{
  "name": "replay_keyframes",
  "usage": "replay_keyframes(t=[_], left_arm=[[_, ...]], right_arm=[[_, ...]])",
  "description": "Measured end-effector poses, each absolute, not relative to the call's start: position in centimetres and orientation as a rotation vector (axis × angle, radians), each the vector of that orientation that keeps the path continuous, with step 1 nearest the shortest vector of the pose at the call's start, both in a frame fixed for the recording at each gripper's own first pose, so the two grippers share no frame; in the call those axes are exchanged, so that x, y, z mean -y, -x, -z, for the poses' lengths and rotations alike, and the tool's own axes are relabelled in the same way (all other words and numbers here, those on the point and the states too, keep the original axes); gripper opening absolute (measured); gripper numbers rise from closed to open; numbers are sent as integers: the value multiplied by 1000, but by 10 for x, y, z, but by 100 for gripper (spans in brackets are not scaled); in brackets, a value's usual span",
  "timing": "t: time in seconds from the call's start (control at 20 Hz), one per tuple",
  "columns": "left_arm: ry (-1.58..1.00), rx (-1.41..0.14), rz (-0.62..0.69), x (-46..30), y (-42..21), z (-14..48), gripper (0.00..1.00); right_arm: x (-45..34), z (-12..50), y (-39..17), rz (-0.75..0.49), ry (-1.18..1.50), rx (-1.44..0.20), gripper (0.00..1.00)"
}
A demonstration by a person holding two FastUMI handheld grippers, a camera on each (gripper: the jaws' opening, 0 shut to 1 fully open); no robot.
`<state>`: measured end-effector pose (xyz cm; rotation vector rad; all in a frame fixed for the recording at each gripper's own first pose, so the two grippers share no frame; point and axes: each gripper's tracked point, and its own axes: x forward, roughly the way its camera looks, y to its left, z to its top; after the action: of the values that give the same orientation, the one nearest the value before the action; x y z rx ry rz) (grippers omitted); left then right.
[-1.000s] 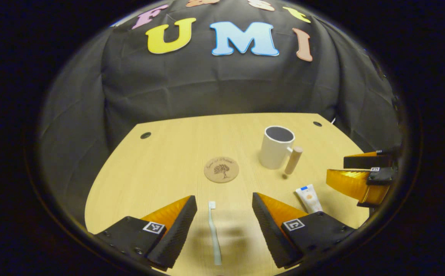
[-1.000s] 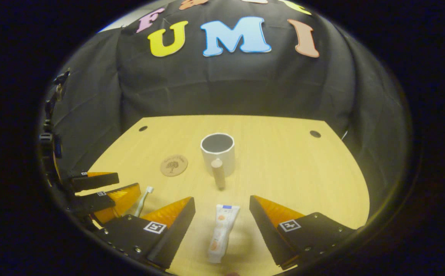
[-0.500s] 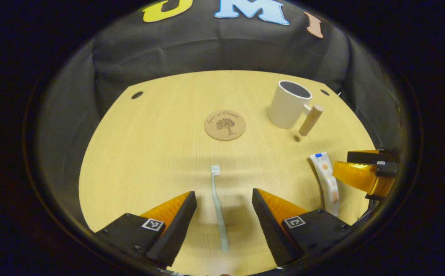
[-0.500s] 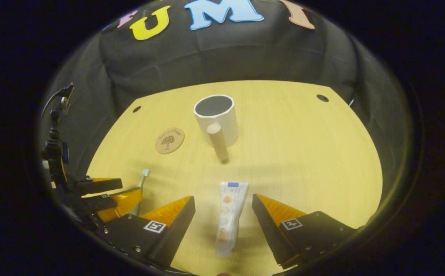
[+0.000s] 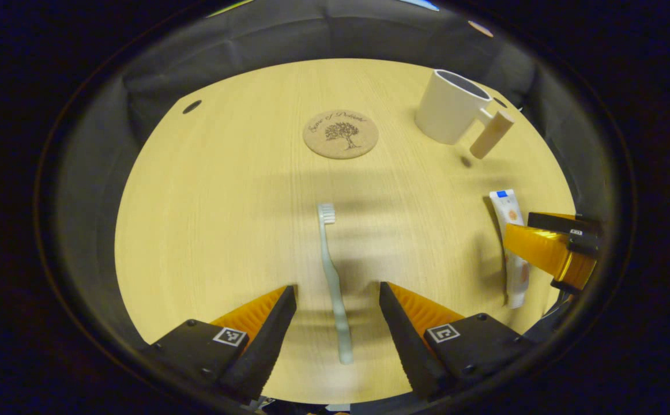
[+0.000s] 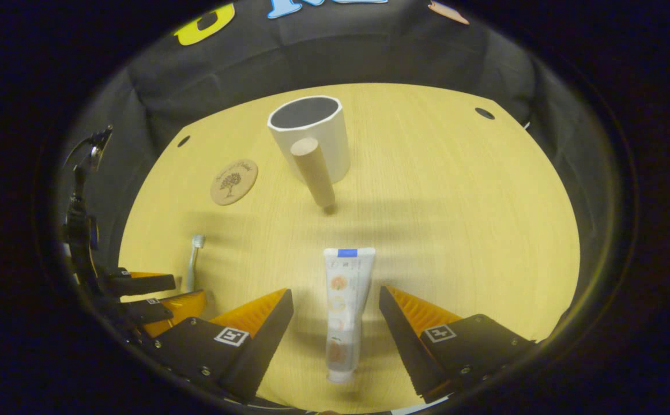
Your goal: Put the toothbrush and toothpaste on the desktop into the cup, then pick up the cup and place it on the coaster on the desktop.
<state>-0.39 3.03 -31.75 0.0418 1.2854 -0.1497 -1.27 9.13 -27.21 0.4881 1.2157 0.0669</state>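
Pick-up step — left gripper (image 5: 335, 300) spread wide astride the toothbrush (image 5: 332, 276), right gripper (image 6: 335, 302) likewise over the toothpaste tube (image 6: 342, 305), both flat on the desktop (image 5: 225, 202). Next: lower, pinch, carry to the mug (image 6: 311, 135) beside the coaster (image 5: 341, 134).

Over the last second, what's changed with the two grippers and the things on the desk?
Both grippers came down and forward: the left gripper now straddles the toothbrush, the right gripper the toothpaste. Both jaws stay open; nothing gripped yet. Cup, coaster, toothbrush and toothpaste lie where they were.
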Motion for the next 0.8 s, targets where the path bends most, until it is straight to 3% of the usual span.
replay_keyframes(t=[0.4,0.45,0.5,0.55,0.65,0.7,0.75,0.8], left_arm=[[-11,-1313,134,-25,6,324,97],[-11,-1307,138,-24,5,324,92],[-14,-1306,139,-24,4,324,87],[-15,-1306,141,-24,4,323,75],[-12,-1302,138,-25,4,324,64],[-11,-1299,140,-25,4,324,57],[-12,-1298,142,-27,5,325,56],[-19,-1294,144,-26,3,325,55]], right_arm=[[-91,298,19,-30,-422,-1267,92],[-90,299,18,-25,-415,-1260,92],[-89,301,19,-18,-411,-1268,81],[-88,300,19,-20,-410,-1271,77],[-87,301,21,-23,-406,-1277,70],[-87,303,22,-25,-397,-1276,67],[-81,297,23,-12,-379,-1278,70],[-84,305,27,-19,-378,-1286,55]])
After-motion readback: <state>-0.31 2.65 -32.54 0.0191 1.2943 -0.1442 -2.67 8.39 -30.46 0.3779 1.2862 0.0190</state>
